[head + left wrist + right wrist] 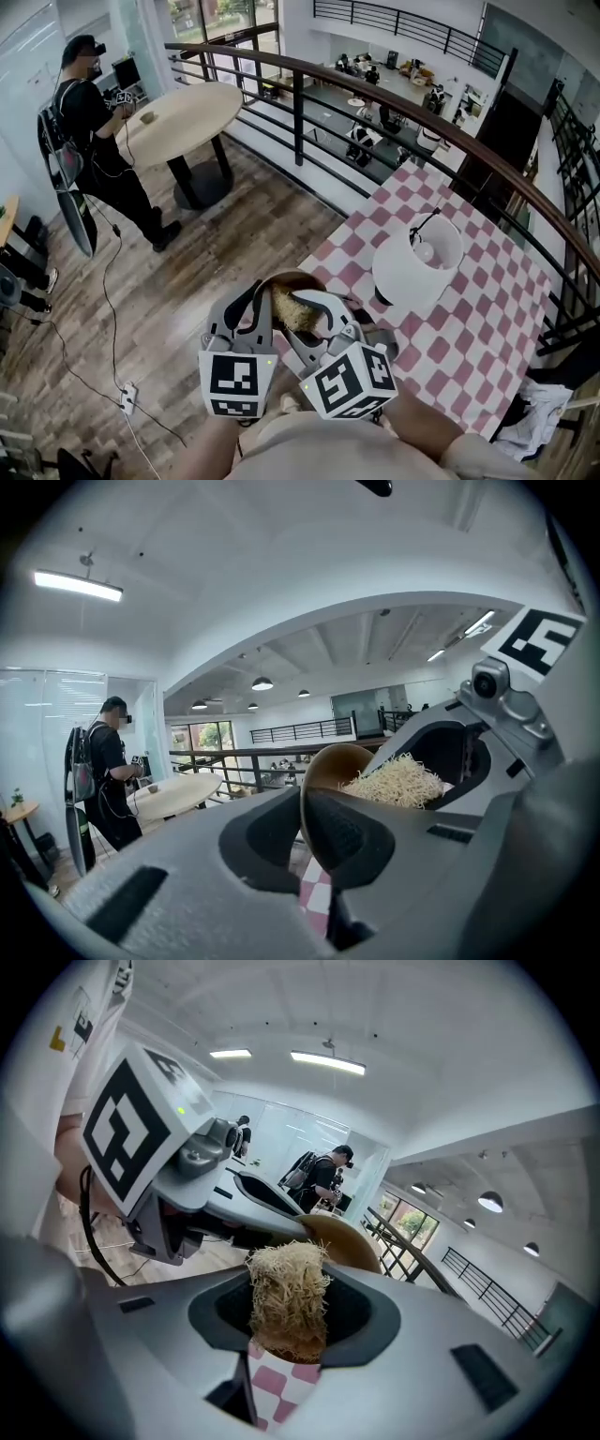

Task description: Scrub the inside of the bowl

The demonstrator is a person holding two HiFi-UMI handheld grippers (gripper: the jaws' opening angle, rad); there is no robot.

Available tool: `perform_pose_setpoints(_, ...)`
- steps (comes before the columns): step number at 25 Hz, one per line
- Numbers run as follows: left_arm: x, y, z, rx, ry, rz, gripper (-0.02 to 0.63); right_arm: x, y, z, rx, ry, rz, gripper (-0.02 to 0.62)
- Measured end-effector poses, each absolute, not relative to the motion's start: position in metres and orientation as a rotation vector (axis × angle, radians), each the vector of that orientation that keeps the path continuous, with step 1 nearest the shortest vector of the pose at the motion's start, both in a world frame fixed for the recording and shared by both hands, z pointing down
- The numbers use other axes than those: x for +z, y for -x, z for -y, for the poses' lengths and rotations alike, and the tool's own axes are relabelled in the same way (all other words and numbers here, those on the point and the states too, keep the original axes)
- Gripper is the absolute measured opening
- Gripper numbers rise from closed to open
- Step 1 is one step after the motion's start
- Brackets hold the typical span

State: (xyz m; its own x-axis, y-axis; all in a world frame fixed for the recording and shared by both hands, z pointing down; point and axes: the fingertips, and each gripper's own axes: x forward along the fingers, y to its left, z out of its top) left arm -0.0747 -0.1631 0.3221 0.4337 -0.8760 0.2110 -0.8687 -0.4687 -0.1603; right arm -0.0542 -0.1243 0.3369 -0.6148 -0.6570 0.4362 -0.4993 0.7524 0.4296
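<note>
Clamping the bowl [292,277] rim, the left gripper [307,825] sits near level, lower centre. The right gripper [286,1327], angled down, pinches the scrubber [286,1283].

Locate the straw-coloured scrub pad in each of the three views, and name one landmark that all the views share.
Head view: bottom centre, the scrub pad sits inside the brown bowl.
Left gripper view: right of centre, at the bowl's mouth.
Right gripper view: dead centre, held by the right gripper.
Shared landmark: the brown bowl, against the pad in all three.
</note>
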Motion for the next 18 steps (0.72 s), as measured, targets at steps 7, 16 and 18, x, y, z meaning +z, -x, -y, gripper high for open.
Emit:
perform_pose_setpoints(7,0.333,0.073,0.162,-0.471,2.650,-1.586,0.021,0.328,0.047,0.134,-0.453,-0.925,2.284,0.150)
perform_pose_setpoints(16,0.310,0.079,0.157,-0.309,2.722,-1.600,0.020,0.297,0.043,0.125,-0.596,-0.985,2.237,0.150)
perform_pose_setpoints(18,0.306,0.081,0.156,-0.264,2.738,-1.612,0.021,0.297,0.042,0.123,-0.601,-0.993,2.231,0.150)
